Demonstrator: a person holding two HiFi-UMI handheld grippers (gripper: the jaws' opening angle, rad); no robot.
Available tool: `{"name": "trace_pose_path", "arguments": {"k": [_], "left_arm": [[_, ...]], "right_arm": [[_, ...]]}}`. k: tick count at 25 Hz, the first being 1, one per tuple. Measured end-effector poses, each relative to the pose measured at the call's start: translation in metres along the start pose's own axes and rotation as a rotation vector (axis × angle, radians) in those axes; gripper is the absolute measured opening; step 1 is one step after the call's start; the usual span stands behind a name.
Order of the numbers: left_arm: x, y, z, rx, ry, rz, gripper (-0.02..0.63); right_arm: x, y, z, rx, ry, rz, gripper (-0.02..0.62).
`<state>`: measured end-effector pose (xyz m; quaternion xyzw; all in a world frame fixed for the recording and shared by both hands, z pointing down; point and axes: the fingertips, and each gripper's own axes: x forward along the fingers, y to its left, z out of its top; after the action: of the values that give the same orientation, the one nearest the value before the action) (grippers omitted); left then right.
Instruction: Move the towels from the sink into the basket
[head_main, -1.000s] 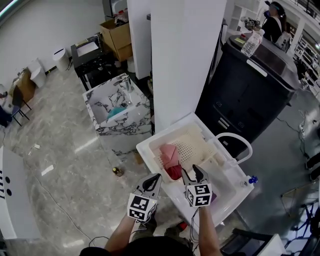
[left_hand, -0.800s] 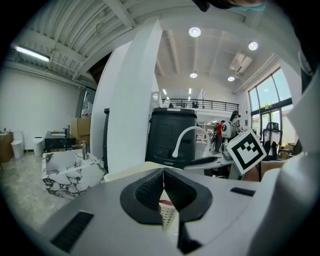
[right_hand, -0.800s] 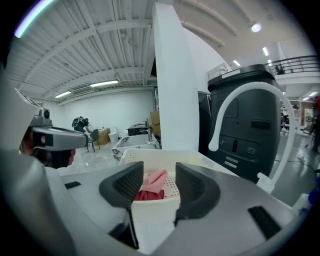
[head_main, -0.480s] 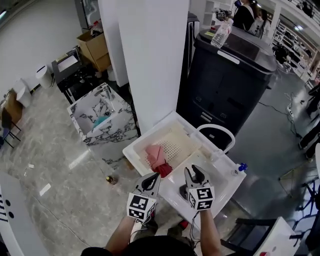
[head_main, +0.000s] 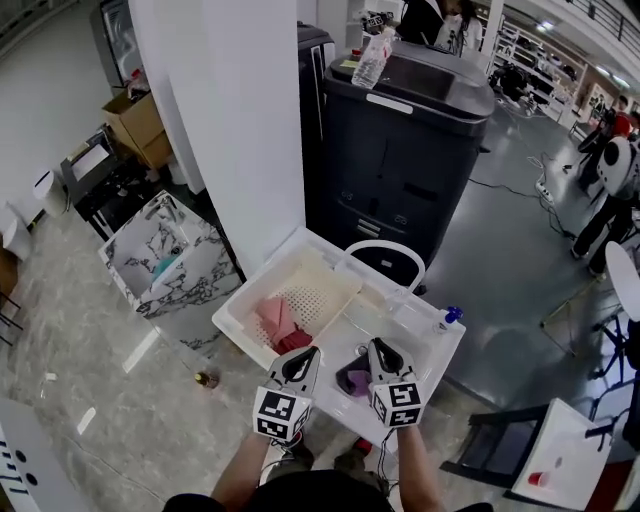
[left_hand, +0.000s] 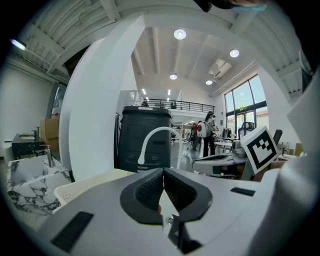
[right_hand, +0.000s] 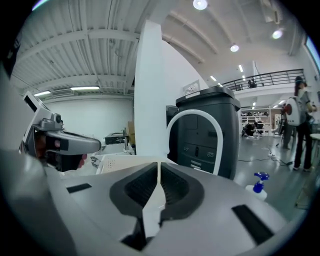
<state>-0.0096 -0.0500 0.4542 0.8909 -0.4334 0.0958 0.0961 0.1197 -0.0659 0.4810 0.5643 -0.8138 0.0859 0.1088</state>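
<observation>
Right hand-held gripper (head_main: 376, 347) just closed empty; basket (head_main: 325, 285) holds pink towel (head_main: 272, 318), sink (head_main: 441, 349) purple towel (head_main: 352, 379).

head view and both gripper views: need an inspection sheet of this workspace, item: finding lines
surface: white sink unit, basin beside a cream basket
job's things: pink towel and red towel in the basket; purple towel in the basin
clutter: spray bottle on the sink's corner
grippers: left gripper shut, empty; right gripper has just been closing, jaws almost together, nothing between them
cables: what looks like a thin cable on the floor
surroundings: black cabinet with a water bottle on top; white pillar; marble basin
</observation>
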Motion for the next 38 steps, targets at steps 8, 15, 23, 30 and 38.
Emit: {"name": "trace_pose_path", "arguments": {"k": [8, 15, 23, 30, 38], "left_arm": [[0.031, -0.03, -0.018, 0.006, 0.051, -0.082, 0.009], [0.051, -0.045, -0.048, -0.007, 0.117, -0.114, 0.008], [0.068, -0.052, -0.092, -0.019, 0.208, -0.138, 0.008], [0.077, -0.053, -0.131, -0.037, 0.281, -0.135, 0.008], [0.091, -0.045, -0.167, -0.054, 0.336, -0.127, 0.008]], "right_arm": [[-0.017, -0.034, -0.031, 0.045, 0.049, -0.075, 0.037], [-0.018, -0.04, -0.073, 0.064, 0.131, -0.068, 0.037], [-0.01, -0.036, -0.12, 0.117, 0.216, -0.036, 0.037], [0.001, -0.029, -0.163, 0.145, 0.287, 0.005, 0.037], [0.012, -0.021, -0.206, 0.183, 0.363, 0.037, 0.037]]}}
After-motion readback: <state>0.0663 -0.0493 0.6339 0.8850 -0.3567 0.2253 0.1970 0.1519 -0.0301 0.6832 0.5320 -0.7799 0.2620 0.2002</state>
